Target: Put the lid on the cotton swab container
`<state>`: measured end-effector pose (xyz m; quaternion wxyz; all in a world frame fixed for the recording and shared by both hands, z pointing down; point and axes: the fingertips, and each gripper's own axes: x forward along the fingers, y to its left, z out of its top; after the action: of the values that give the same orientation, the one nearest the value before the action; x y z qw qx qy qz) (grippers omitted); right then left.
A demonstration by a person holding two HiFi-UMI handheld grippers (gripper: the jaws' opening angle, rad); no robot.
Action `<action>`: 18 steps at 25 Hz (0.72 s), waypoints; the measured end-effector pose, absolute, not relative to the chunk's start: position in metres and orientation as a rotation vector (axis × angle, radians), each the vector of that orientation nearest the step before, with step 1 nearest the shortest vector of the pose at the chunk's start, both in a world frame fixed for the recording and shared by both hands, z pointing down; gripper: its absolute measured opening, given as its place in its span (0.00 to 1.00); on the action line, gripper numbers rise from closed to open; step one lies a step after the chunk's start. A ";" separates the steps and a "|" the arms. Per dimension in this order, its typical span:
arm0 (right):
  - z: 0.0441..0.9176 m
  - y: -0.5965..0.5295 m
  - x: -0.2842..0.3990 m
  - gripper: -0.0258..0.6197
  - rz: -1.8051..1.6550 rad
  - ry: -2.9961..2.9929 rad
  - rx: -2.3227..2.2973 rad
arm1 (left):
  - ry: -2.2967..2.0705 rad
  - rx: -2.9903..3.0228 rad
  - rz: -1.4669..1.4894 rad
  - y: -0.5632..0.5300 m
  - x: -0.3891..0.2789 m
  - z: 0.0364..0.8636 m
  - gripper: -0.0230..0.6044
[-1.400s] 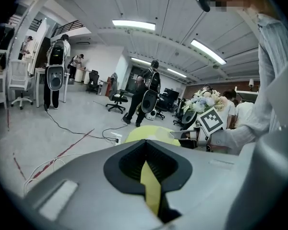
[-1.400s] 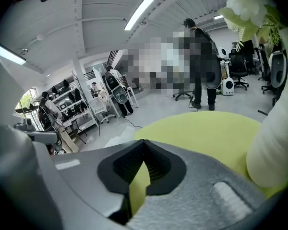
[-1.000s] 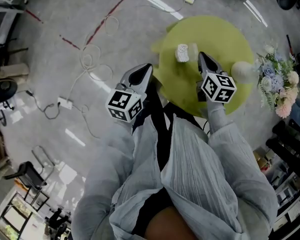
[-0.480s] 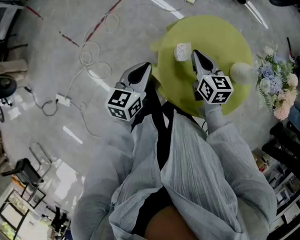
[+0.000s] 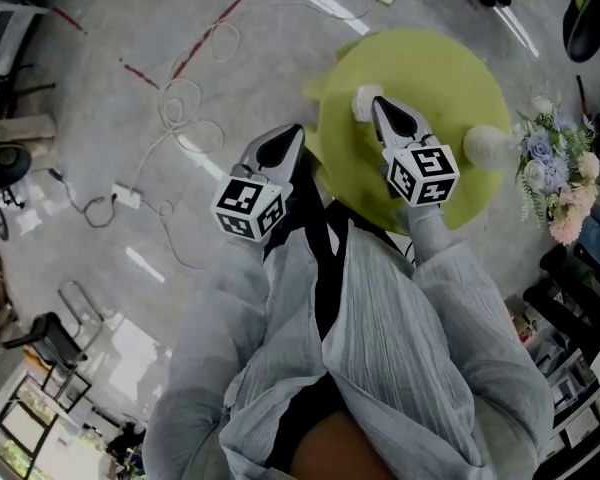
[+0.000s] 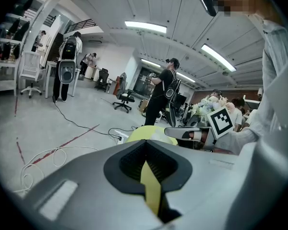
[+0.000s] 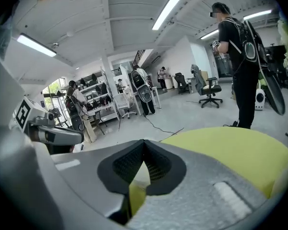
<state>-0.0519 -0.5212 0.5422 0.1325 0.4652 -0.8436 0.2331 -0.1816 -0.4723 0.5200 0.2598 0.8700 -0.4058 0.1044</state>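
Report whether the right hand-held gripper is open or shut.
Shut: in the right gripper view, the right hand-held gripper has its jaw tips touching.

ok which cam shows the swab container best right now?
Head view: the container stands almost whole on the yellow table, beside the right gripper tip. Right gripper view gives only a pale sliver behind its shut fingers, probably it. Left gripper view shows the table's edge; container too small to tell.

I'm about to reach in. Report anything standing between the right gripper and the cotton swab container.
Nothing visible does. The right gripper is right beside the cotton swab container on the yellow table. The white round object lies well off to the right.
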 end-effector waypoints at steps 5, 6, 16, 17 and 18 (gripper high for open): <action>0.545 -0.520 -0.059 0.04 0.606 -2.430 1.304 | -1.092 2.354 0.282 -0.471 -0.184 0.522 0.06; 0.545 -0.520 -0.060 0.04 0.591 -2.426 1.295 | -1.090 2.353 0.282 -0.471 -0.185 0.523 0.06; 0.556 -0.519 -0.066 0.04 0.599 -2.380 1.232 | -1.101 2.341 0.279 -0.469 -0.189 0.528 0.06; 0.556 -0.519 -0.066 0.04 0.594 -2.371 1.224 | -1.102 2.339 0.279 -0.469 -0.190 0.528 0.06; 0.557 -0.519 -0.066 0.04 0.587 -2.361 1.213 | -1.104 2.338 0.278 -0.469 -0.191 0.528 0.06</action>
<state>-0.0656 -0.5190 0.5567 0.2099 0.4361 -0.8492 0.2111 -0.1907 -0.4688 0.5282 0.2672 0.8664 -0.4090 0.1031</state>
